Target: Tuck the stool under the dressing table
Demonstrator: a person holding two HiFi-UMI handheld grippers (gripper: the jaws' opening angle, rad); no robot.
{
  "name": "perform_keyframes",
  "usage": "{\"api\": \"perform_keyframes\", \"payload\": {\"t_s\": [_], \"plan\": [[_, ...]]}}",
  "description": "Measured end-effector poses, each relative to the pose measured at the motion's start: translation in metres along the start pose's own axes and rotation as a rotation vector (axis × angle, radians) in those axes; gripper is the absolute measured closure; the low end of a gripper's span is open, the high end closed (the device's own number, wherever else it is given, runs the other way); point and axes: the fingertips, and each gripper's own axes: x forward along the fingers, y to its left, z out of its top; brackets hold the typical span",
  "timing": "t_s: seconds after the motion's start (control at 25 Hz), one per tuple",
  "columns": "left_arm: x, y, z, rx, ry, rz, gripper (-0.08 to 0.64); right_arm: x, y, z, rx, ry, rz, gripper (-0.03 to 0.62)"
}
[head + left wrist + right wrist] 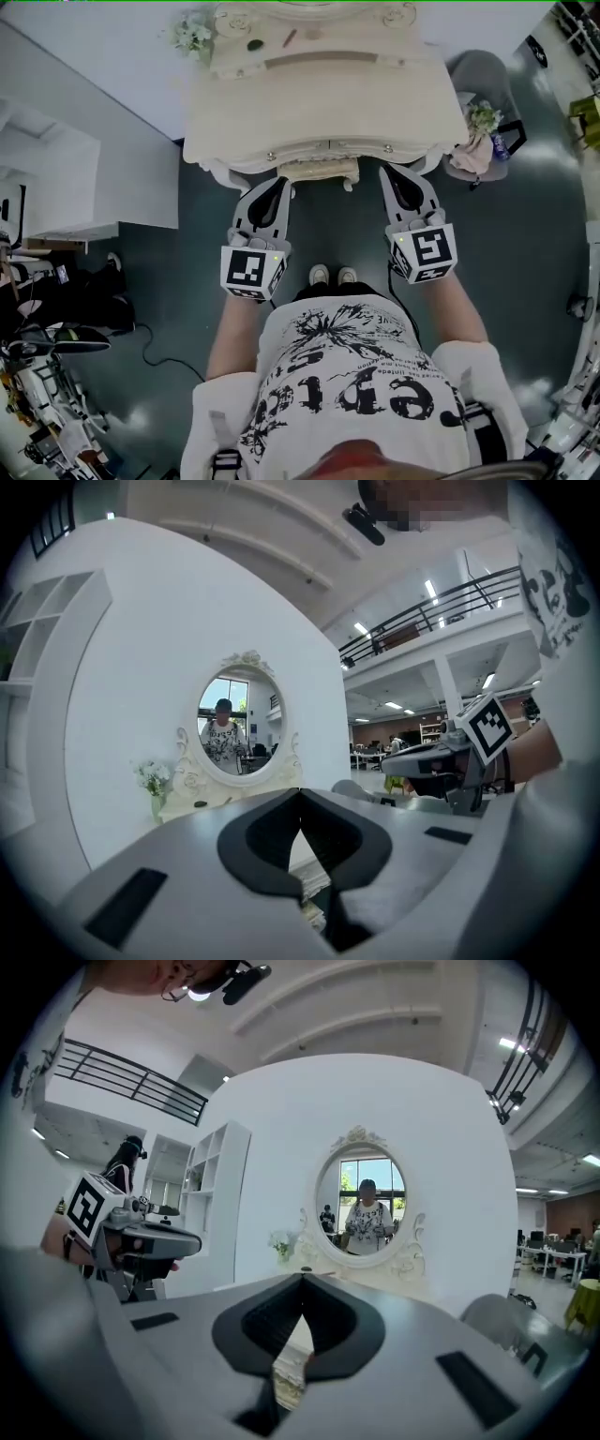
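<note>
The cream dressing table (319, 112) stands against the white wall, with its oval mirror (234, 726) (367, 1206) facing me. Only the front edge of the cream stool (319, 172) shows below the tabletop; the remainder is hidden under it. My left gripper (282, 182) is shut and empty, its tip close to the stool's left corner. My right gripper (387, 172) is also shut and empty, a little right of the stool. In the gripper views the left gripper (300, 795) and right gripper (303, 1281) have their jaw tips together, with the stool's fringed trim (311, 878) (286, 1372) below.
A grey chair (487, 75) with flowers and cloth stands to the table's right. A white shelf unit (66, 187) stands at the left. A flower vase (192, 36) sits on the table's back left corner. The person's feet (333, 275) are on the dark floor before the stool.
</note>
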Motion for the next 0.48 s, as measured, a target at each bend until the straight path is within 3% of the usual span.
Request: {"api": "perform_keyframes", "payload": {"t_s": [0.28, 0.48], "plan": [[-0.005, 0.02, 0.04, -0.058, -0.064, 0.053, 0.54, -0.011, -0.016, 0.035, 0.041, -0.074, -0.025, 0.575], [-0.005, 0.024, 0.06, -0.021, -0.079, 0.063, 0.54, -0.014, -0.022, 0.05, 0.043, -0.099, -0.021, 0.575]]}}
